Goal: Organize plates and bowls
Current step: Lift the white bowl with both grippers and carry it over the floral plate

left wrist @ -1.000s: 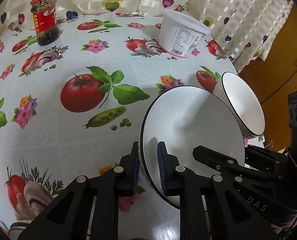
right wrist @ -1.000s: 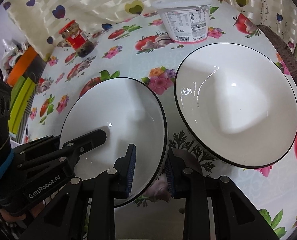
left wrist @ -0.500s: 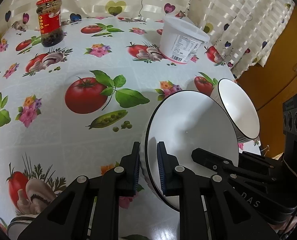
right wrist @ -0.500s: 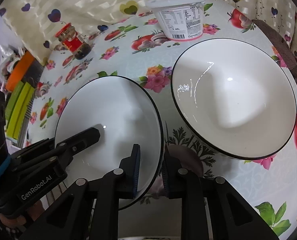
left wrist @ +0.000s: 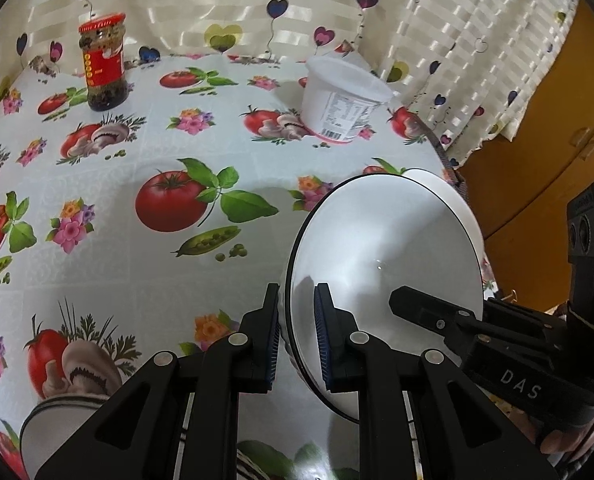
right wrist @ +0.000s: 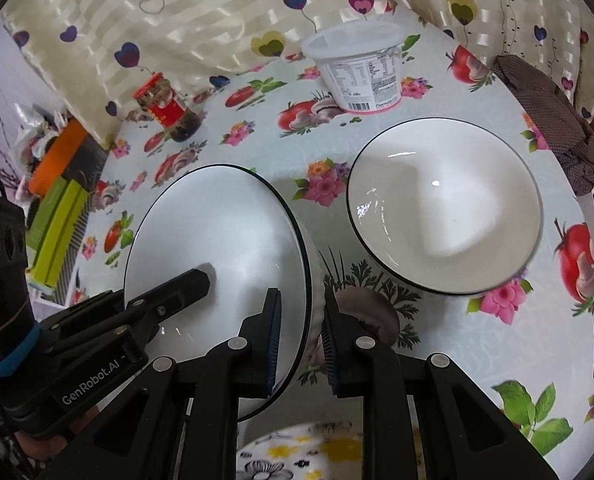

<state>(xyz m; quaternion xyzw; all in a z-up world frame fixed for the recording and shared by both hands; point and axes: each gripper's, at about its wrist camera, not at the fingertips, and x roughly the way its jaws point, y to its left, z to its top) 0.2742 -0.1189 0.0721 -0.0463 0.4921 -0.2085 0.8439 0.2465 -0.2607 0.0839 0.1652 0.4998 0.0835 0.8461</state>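
A white bowl with a black rim [left wrist: 385,256] hangs tilted a little above the tablecloth, held from both sides. My left gripper [left wrist: 297,312] is shut on its left rim, one pad inside and one outside. My right gripper [right wrist: 301,312] is shut on the opposite rim of the same bowl [right wrist: 217,248]. The other gripper shows in each view, its finger reaching into the bowl: the right gripper [left wrist: 425,308] and the left gripper [right wrist: 185,284]. A second matching bowl [right wrist: 445,208] stands upright on the table to the right; in the left wrist view only the second bowl's edge [left wrist: 437,178] peeks out behind the held one.
A red-labelled jar [left wrist: 104,68] and a white plastic tub [left wrist: 341,108] stand near the curtain at the back. A flower-patterned dish [right wrist: 297,452] lies just below the grippers. A brown cloth [right wrist: 553,120] hangs over the right table edge. Green and orange boxes [right wrist: 57,216] stand off the left edge.
The right jaws closed onto the bowl's rim. Both grippers then rose with the bowl, so the table and the second bowl look farther away.
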